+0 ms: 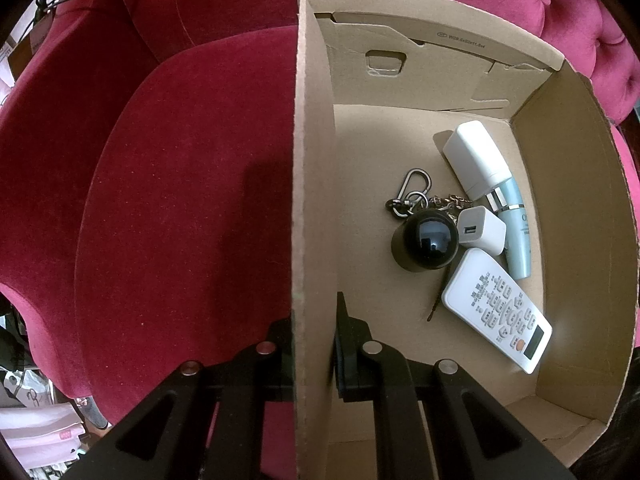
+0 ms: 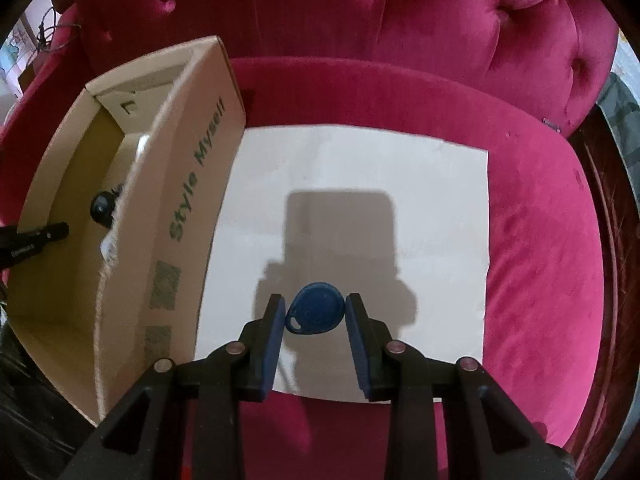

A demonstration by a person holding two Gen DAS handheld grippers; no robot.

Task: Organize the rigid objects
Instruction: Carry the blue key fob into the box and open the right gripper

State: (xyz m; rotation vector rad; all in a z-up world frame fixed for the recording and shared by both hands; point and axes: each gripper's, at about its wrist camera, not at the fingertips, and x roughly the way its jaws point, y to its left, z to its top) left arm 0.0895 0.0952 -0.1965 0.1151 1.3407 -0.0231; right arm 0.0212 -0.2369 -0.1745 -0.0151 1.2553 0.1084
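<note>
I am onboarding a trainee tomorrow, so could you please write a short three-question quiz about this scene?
1. True or false: the left gripper is clamped on the cardboard box wall.
2. What does the right gripper hold: A a blue key fob, B a white remote, C a charger?
3. Name the white, many-buttoned item inside the box.

Key:
1. True.
2. A, the blue key fob, above the white sheet.
3. The remote control.

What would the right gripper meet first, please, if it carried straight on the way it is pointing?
Probably the white paper sheet on the crimson velvet seat. The right gripper, shut on the blue teardrop key fob, points steeply down at it; nothing else shows between, though depth is unclear.
</note>
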